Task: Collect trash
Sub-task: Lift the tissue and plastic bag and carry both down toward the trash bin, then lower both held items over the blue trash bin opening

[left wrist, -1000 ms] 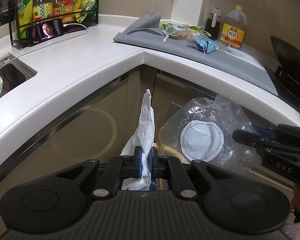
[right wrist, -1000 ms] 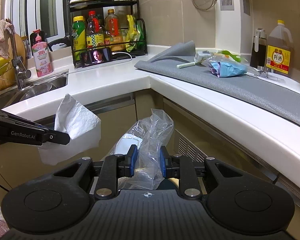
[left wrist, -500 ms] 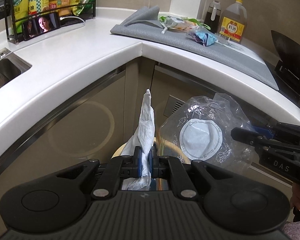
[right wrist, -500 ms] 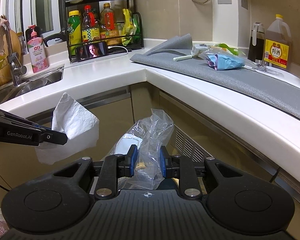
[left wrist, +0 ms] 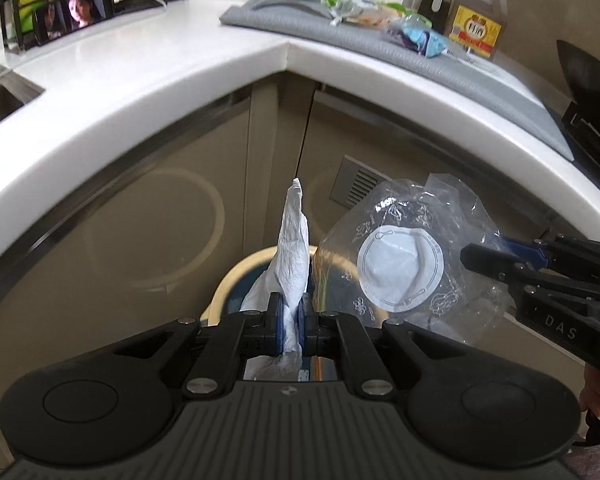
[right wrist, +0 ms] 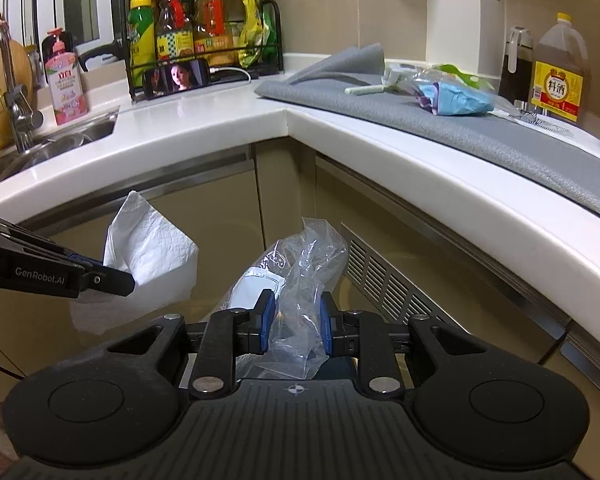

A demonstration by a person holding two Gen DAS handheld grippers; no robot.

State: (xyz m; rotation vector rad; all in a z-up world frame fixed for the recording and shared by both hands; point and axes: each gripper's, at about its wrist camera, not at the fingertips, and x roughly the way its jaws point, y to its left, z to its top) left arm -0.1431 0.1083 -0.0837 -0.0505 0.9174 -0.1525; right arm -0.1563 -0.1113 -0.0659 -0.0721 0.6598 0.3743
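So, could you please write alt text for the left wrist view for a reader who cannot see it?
The left gripper is shut on a white paper towel above a round bin in front of a curved white kitchen counter. To its right, the right gripper holds a crumpled clear plastic bag with a round white label.

My tissue (left wrist: pixel 294 256) is white, crumpled, and stands upright, its tip at twelve o'clock, pinched low down. At its three o'clock hangs my clear bag (left wrist: pixel 412 264), crinkled, with a round white piece inside. Below both, at six o'clock, sits a round bin (left wrist: pixel 236 276), cream-rimmed, open, partly hidden.
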